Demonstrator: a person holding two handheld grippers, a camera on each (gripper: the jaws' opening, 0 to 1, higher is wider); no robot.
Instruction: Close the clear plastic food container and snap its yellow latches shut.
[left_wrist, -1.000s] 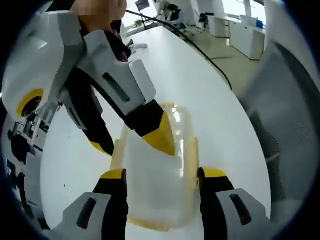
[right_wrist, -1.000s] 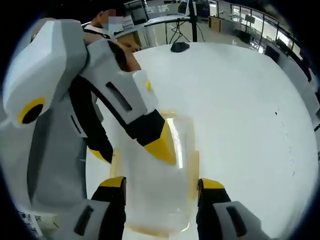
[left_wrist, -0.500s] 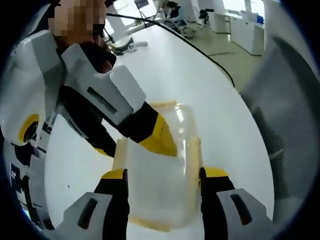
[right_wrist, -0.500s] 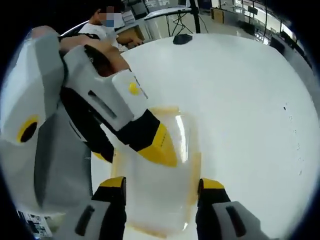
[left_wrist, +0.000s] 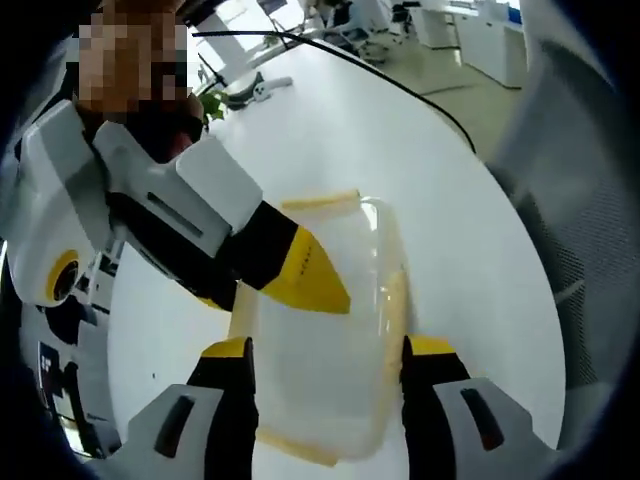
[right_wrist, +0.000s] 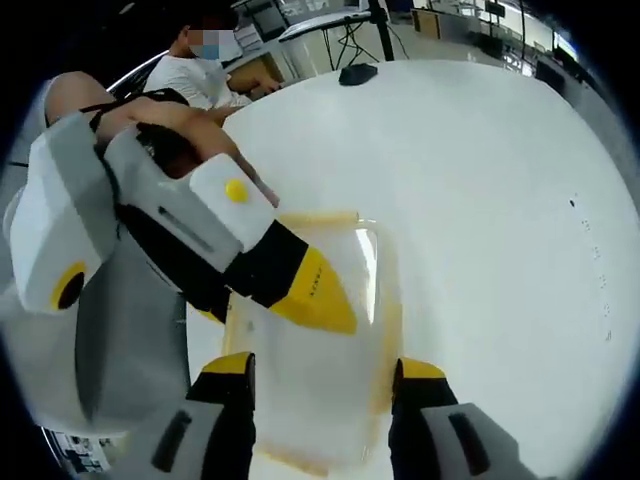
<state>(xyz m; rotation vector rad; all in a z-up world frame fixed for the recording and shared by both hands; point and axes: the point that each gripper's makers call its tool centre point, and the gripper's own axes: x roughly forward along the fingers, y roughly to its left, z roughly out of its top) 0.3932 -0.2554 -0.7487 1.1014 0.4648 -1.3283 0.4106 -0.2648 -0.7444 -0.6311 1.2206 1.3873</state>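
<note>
The clear plastic food container (left_wrist: 340, 340) lies on the white table (left_wrist: 330, 130) with its lid down. A yellow latch (left_wrist: 320, 202) runs along its far edge and another (left_wrist: 398, 300) along its right side. My left gripper (left_wrist: 325, 352) is open, its jaws standing either side of the container's near end. From the left, another gripper's yellow fingertip (left_wrist: 300, 275) rests on the lid. In the right gripper view the same container (right_wrist: 330, 390) sits between the open jaws of my right gripper (right_wrist: 322, 368), and a yellow fingertip (right_wrist: 312, 292) again lies across the lid.
A black cable (left_wrist: 400, 90) crosses the table's far side and a grey mesh chair (left_wrist: 590, 200) stands past its right edge. A small white tool (left_wrist: 255, 88) lies far off. A seated person (right_wrist: 200, 70) and a dark mouse-like object (right_wrist: 355, 72) are at the table's far end.
Both cameras have tilted to look more from above. The other gripper's yellow fingertip lies flatter across the lid and reaches in from further left. The container has stayed put.
</note>
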